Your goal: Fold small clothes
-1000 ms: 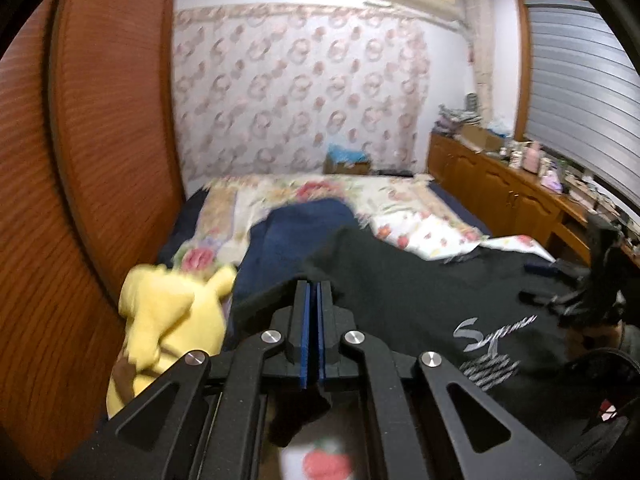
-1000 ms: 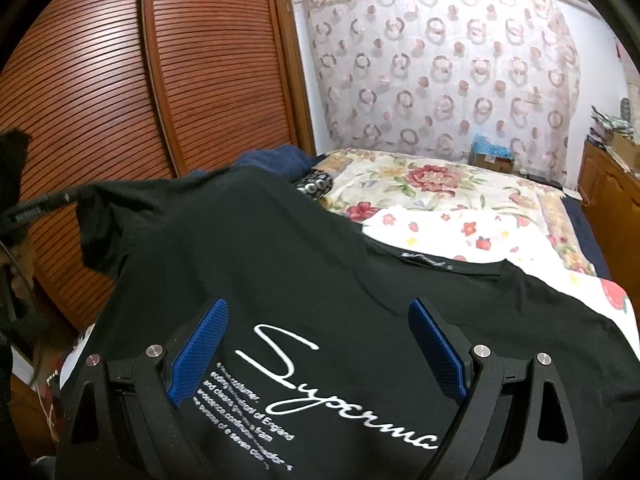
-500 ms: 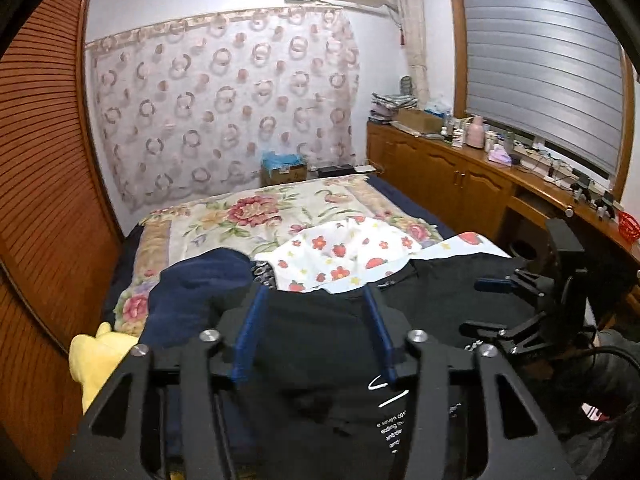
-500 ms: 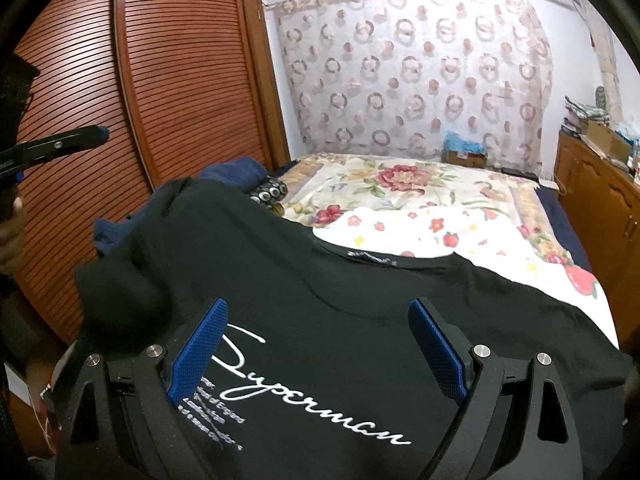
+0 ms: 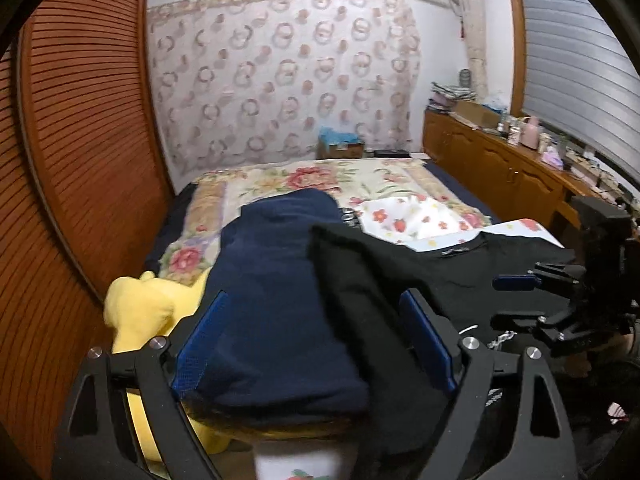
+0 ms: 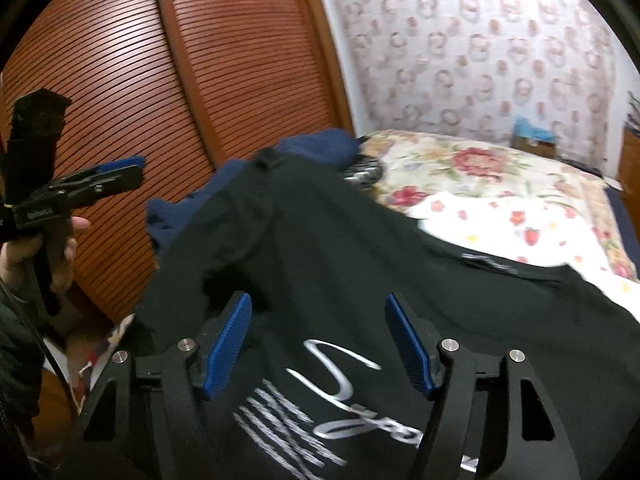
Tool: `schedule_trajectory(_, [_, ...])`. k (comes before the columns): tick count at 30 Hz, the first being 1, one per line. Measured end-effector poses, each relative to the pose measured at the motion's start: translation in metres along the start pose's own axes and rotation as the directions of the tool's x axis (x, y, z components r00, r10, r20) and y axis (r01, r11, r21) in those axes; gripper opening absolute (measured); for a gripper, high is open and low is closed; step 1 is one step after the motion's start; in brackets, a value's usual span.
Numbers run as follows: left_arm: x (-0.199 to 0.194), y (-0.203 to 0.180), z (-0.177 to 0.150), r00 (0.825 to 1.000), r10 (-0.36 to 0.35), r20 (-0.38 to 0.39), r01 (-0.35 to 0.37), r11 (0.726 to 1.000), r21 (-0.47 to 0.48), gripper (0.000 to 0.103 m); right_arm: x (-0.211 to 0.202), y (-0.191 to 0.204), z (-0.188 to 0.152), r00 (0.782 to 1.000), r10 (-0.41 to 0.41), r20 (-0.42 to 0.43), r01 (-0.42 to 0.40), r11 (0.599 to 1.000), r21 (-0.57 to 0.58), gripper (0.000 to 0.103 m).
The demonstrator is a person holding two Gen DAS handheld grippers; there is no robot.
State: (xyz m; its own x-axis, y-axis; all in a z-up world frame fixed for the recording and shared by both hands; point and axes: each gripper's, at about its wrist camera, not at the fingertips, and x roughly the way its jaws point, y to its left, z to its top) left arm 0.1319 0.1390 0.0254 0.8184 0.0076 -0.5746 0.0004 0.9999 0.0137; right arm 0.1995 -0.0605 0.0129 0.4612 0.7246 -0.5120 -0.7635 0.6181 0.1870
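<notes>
Fingers (image 5: 426, 340) of the left gripper (image 5: 316, 344) are seen spreading wide, with nothing gripped; a navy garment (image 5: 276, 312) and the black T-shirt (image 5: 460, 272) lie beneath them. Jaws of the right gripper (image 6: 320, 344) are being narrowed above the shirt's white lettering (image 6: 304, 412), no cloth pinched. The shirt is spread on the floral bed (image 6: 472, 160).

A floral bedspread (image 5: 320, 176) is covering the bed, with a yellow plush toy (image 5: 140, 312) lying at its near left corner, a louvered wooden wardrobe (image 5: 80, 160) standing along its left side and a patterned curtain (image 5: 280, 80) hanging behind its far end.
</notes>
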Motion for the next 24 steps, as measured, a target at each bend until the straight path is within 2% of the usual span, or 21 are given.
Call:
schedule_trajectory(4, [0.000, 0.006, -0.006, 1.000, 0.024, 0.005, -0.023, 1.000, -0.015, 0.087, 0.013, 0.014, 0.016, 0.998, 0.056, -0.003, -0.056, 0.998, -0.020, 0.071])
schedule_trajectory(7, [0.001, 0.007, -0.008, 1.000, 0.029, 0.009, -0.029, 0.999, -0.020, 0.087, 0.032, 0.016, 0.026, 0.998, 0.061, -0.031, -0.062, 0.998, -0.029, 0.069])
schedule_trajectory(9, [0.002, 0.007, -0.009, 1.000, 0.027, 0.008, -0.027, 0.999, -0.020, 0.087, 0.045, -0.001, 0.032, 0.995, 0.070, -0.069, -0.072, 0.997, -0.024, 0.049])
schedule_trajectory(10, [0.002, 0.006, -0.009, 1.000, 0.026, 0.005, -0.026, 1.000, -0.017, 0.087, 0.052, -0.006, 0.034, 0.993, 0.073, -0.090, -0.075, 0.997, -0.020, 0.045])
schedule_trajectory(12, [0.004, 0.005, -0.011, 1.000, 0.024, 0.004, -0.024, 1.000, -0.016, 0.087, 0.061, -0.015, 0.037, 0.989, 0.083, -0.124, -0.086, 0.996, -0.021, 0.013])
schedule_trajectory(13, [0.004, 0.006, -0.011, 1.000, 0.022, 0.004, -0.022, 1.000, -0.017, 0.087, 0.064, -0.015, 0.045, 0.987, 0.087, -0.132, -0.090, 0.996, -0.021, 0.007])
schedule_trajectory(16, [0.007, 0.003, -0.011, 1.000, 0.018, 0.006, -0.018, 1.000, -0.018, 0.087, 0.059, -0.033, 0.056, 0.992, 0.053, -0.119, -0.056, 0.998, -0.024, 0.004])
schedule_trajectory(19, [0.008, 0.003, -0.012, 1.000, 0.018, 0.005, -0.018, 1.000, -0.018, 0.087, 0.055, -0.057, 0.070, 0.994, -0.015, -0.107, 0.015, 1.000, -0.003, 0.004])
schedule_trajectory(24, [0.014, -0.002, -0.012, 1.000, 0.013, -0.006, -0.013, 1.000, -0.011, 0.087, 0.064, -0.064, 0.074, 0.982, -0.150, -0.115, 0.145, 0.988, -0.053, 0.004])
